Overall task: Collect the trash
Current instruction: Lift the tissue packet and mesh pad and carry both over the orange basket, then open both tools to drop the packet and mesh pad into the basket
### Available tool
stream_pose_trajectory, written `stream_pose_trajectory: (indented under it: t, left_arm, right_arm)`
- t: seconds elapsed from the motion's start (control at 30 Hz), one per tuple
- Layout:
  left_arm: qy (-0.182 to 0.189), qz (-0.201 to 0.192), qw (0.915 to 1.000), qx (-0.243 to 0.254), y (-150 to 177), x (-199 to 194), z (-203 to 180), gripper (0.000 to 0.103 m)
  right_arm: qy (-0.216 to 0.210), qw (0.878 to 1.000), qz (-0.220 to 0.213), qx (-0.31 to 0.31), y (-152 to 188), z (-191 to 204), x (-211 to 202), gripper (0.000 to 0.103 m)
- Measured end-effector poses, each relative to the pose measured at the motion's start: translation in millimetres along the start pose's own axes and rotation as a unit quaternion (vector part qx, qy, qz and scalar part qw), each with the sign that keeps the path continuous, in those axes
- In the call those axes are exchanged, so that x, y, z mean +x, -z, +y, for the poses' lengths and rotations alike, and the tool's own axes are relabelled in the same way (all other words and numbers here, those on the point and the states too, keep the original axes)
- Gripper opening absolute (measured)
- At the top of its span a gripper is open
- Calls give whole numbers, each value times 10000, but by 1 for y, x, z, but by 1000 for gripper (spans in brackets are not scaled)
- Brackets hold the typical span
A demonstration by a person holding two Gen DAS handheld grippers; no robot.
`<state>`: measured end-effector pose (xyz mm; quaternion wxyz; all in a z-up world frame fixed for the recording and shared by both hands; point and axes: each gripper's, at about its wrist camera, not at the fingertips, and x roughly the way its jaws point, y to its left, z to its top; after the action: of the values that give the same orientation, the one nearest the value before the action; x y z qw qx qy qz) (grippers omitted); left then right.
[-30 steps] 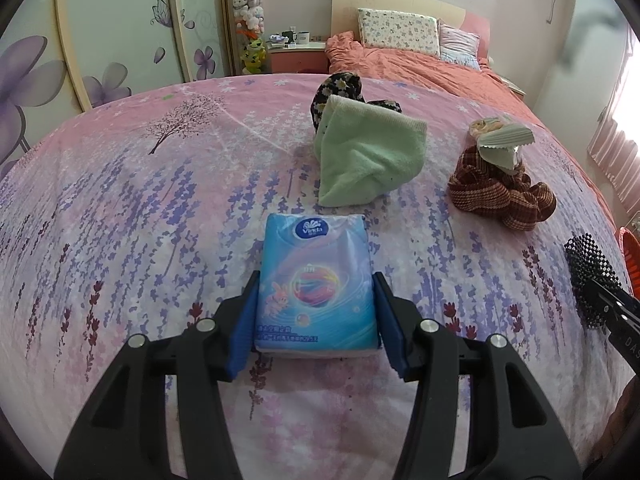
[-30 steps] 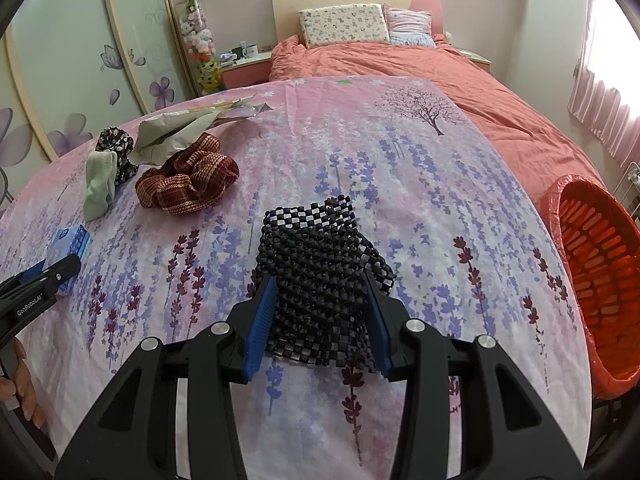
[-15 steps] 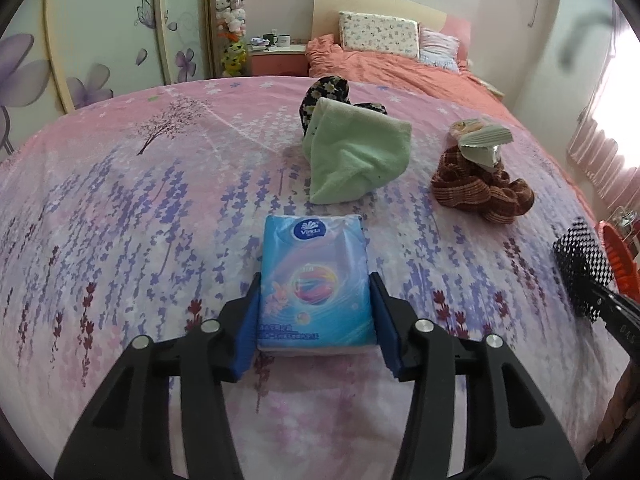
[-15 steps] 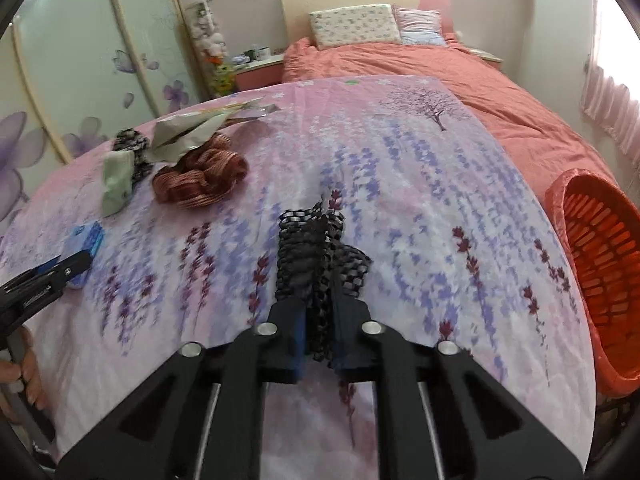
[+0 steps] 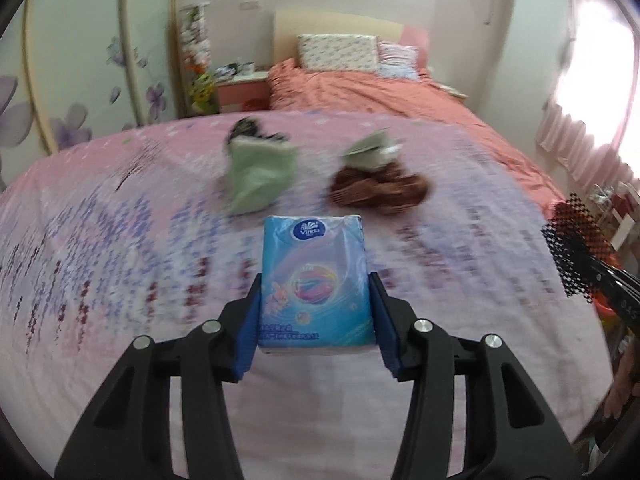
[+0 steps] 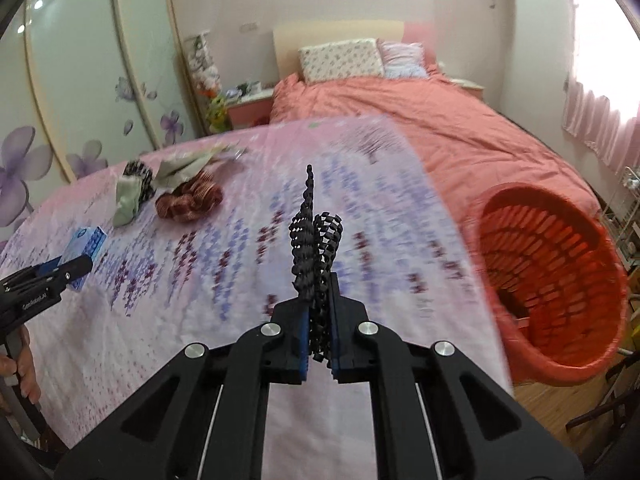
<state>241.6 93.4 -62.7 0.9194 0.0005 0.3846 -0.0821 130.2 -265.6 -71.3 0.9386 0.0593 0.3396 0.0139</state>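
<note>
Left gripper (image 5: 316, 320) is clamped on a blue tissue pack (image 5: 316, 280), blue pads pressed flat against both long sides. The pack sits flat between the fingers with its long axis running straight ahead along them, logo end pointing away toward the far side of the bed and the near end tucked back by the finger bases. It looks lifted off the pink floral bedspread (image 5: 120, 260), but the blur makes it hard to say how far. From the right wrist view you can see a bit of the person's hand (image 6: 24, 364) wrapped round the left tool's handle at the lower left.

Right gripper (image 6: 320, 316) is squeezed nearly together on a black mesh net (image 6: 314, 248), which is bunched into a narrow strip. The strip stands upright out of the fingers, long axis pointing forward and up, one thin tip poking higher than the rest. It's held above the bedspread, with the orange laundry basket (image 6: 568, 344) just off the bed edge to the right, tilted so its mouth faces the camera.

Further back on the bed: a green cloth (image 5: 256, 176), a dark patterned fabric (image 5: 250, 130) behind it, and a brown plaid cloth (image 5: 380, 192) with crumpled paper (image 5: 370, 150) on top
</note>
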Motion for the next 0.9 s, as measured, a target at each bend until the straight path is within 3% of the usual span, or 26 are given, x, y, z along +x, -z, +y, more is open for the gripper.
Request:
stream_pose_trajectory:
  t: [0.2,0.43,0.67,0.9]
  left_arm:
    - [593,-256,9976,255,-17,-24,-68,49]
    - [1421,-410,9864,714,-35,-34,-166,49]
    - [2049,-387,9720,1084,-45,-21,-247,49]
    - [2462,-179,9603,1298,-51,11,-319,50]
  right_arm:
    - [89,9984,-319,461,-9,-47,-30,8]
    - [378,9922,-729,942,-20,-105,-58,8]
    - [556,9845,-903,1394,-19,-160,-67,8]
    - [635,9789,-882,1730,-18,-201,-50,8]
